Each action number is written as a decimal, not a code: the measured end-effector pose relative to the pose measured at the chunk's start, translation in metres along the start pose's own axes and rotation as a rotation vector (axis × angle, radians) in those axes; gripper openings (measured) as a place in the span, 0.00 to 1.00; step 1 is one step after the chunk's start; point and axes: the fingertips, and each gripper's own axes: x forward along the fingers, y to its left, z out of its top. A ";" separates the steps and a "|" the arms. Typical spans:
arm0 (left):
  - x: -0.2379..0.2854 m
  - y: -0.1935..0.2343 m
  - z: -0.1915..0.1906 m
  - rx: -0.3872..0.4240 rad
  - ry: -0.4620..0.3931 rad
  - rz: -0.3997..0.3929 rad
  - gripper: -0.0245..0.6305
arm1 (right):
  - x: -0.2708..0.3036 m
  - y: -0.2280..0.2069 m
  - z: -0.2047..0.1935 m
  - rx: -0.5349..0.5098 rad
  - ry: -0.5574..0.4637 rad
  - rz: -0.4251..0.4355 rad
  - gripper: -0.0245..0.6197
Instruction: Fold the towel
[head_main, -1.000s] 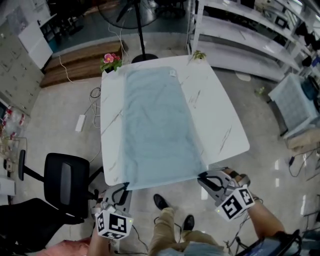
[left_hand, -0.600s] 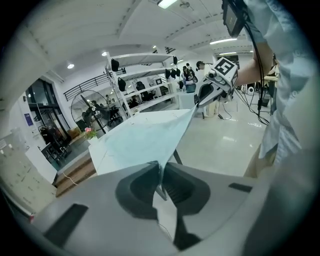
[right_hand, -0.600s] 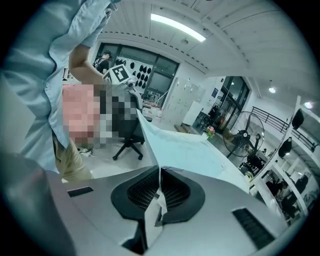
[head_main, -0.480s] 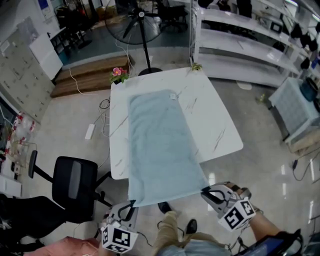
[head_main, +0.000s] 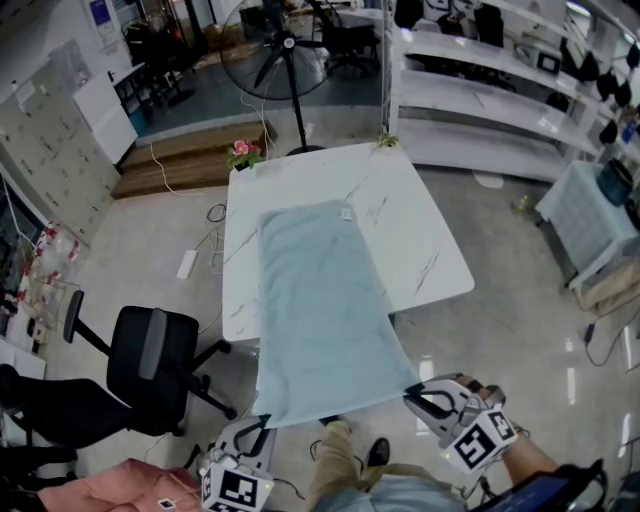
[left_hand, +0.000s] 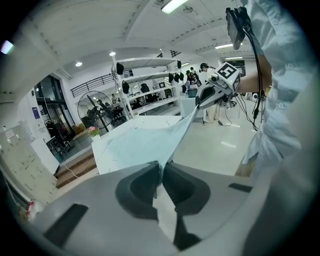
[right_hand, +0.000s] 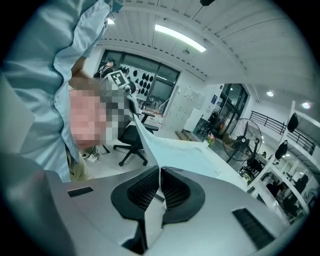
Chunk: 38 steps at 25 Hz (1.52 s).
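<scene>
Both grippers have backed away from the counter (head_main: 425, 240) since a second ago and dragged the towel along with them; left gripper (head_main: 262, 422) is clamped shut on the towel's near left corner, you can see the cloth pinched flat between its jaws in its own view (left_hand: 161, 172); right gripper (head_main: 410, 398) is doing the same on the near right corner, pads closed tight on the fabric (right_hand: 159, 181); the light blue towel (head_main: 320, 310) runs out from those two pinches, near end stretched taut in the air past the counter's front edge, far end lying flat on the marble top; as for progress, I'd say basically nothing is folded yet; it's one full-length single layer with no crease anywhere, so the real work (bringing the held corners over to the far end, then folding again) is all still to do; compared with before, the far edge was up close to the back of the counter by the pink flowers (head_main: 243, 150), and now it sits well short of them with bare counter behind it; the near edge overhangs a lot more too.
</scene>
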 end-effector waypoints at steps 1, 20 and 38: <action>-0.004 -0.001 0.003 -0.011 0.000 0.005 0.08 | -0.003 -0.001 0.001 0.003 -0.005 -0.002 0.08; 0.050 0.183 0.135 -0.041 -0.173 0.104 0.08 | 0.047 -0.202 0.070 0.129 -0.145 -0.173 0.08; 0.193 0.335 0.160 -0.099 -0.121 0.089 0.08 | 0.167 -0.370 0.043 0.217 -0.069 -0.314 0.08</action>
